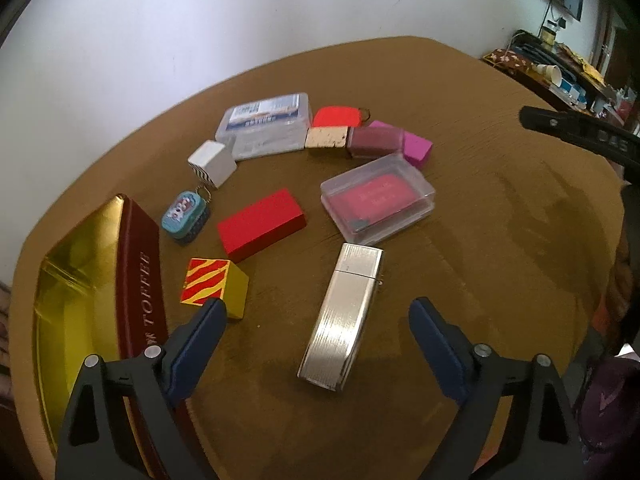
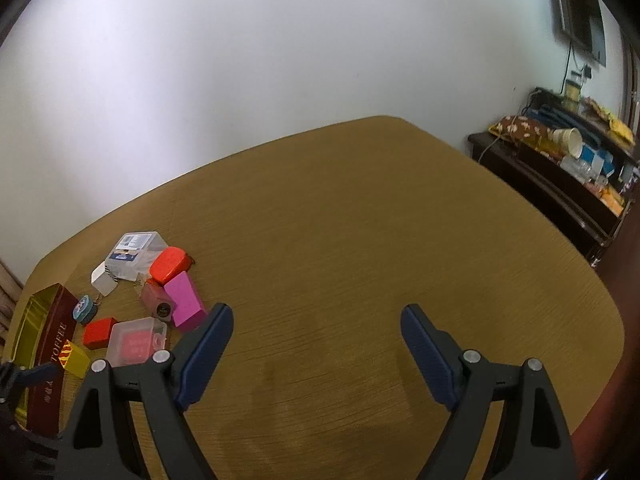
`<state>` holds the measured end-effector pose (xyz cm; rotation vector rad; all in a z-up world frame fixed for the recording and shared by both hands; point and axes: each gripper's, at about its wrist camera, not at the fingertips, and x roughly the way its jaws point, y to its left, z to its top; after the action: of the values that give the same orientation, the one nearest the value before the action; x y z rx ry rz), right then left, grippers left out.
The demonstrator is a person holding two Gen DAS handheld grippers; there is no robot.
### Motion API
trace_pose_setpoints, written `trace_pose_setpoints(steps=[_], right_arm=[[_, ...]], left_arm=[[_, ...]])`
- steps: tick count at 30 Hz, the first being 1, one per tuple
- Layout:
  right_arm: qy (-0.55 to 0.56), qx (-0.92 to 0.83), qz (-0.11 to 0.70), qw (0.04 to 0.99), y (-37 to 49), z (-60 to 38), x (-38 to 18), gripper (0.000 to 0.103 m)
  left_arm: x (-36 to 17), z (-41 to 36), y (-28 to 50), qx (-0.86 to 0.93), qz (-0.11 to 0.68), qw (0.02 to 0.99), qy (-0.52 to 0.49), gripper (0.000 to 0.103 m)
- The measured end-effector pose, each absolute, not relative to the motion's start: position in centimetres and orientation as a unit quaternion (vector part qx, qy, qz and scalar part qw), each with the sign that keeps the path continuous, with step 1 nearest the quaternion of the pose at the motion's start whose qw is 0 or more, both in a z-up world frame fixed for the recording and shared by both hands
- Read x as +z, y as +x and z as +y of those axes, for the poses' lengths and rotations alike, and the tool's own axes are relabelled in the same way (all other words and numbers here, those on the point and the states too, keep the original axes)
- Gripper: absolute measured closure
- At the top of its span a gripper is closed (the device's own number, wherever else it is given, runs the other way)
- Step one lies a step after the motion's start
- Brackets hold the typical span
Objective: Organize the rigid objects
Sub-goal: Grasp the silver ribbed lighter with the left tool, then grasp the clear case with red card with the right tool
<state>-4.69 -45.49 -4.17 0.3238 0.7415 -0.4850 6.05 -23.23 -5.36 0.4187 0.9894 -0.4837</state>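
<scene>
The silver case point(image 1: 342, 318) lay low in the frame's centre on the table point(image 1: 500, 220), bracketed but untouched by the spread left gripper point(image 1: 318, 312). A pickup was judged underway; closing across its width, then transfer to the toffee tin point(image 1: 80, 280) (lower left), seemed required. The right gripper point(image 2: 316, 320) hovered spread, empty.

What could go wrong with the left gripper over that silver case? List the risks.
1. The silver case lies at a slant between the open left gripper fingers, so closing could twist it or let the smooth metal slip.
2. The left finger sits against the striped yellow block and may nudge it.
</scene>
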Motion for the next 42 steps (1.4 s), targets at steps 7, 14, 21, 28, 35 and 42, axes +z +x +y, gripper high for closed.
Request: trace_pose_setpoints(steps=[7,14,21,28,35,42], right_arm=[[0.155,-0.215,0.371,0.89,-4.1,-44.9,-4.7,0.015],[0.174,-0.186,0.375,0.891,-3.8,-45.1,-5.0,0.015],[0.099,0.088,0.415,0.9,-0.1,-41.8,-3.3,0.015],[-0.163,0.251,0.474,0.828,4.3,-33.8,-1.9,0.015],[-0.25,0.33,0.546,0.728,8.6,-30.0,-5.1,0.015],[-0.279,0.351,0.589,0.672,11.1,-28.9,-8.4,0.015]], left_arm=[[-6.7,-23.6,7.1,-0.23,0.486,0.818,0.205,0.035],[-6.9,-23.4,7.0,-0.255,0.498,0.811,0.173,0.07],[-6.5,-22.5,5.1,-0.228,0.486,0.827,0.166,0.077],[-5.9,-19.1,3.6,-0.177,0.492,0.846,0.101,0.076],[-4.6,-17.2,1.9,-0.157,0.488,0.855,0.073,0.076],[-3.3,-17.9,2.0,-0.161,0.475,0.863,0.066,0.076]])
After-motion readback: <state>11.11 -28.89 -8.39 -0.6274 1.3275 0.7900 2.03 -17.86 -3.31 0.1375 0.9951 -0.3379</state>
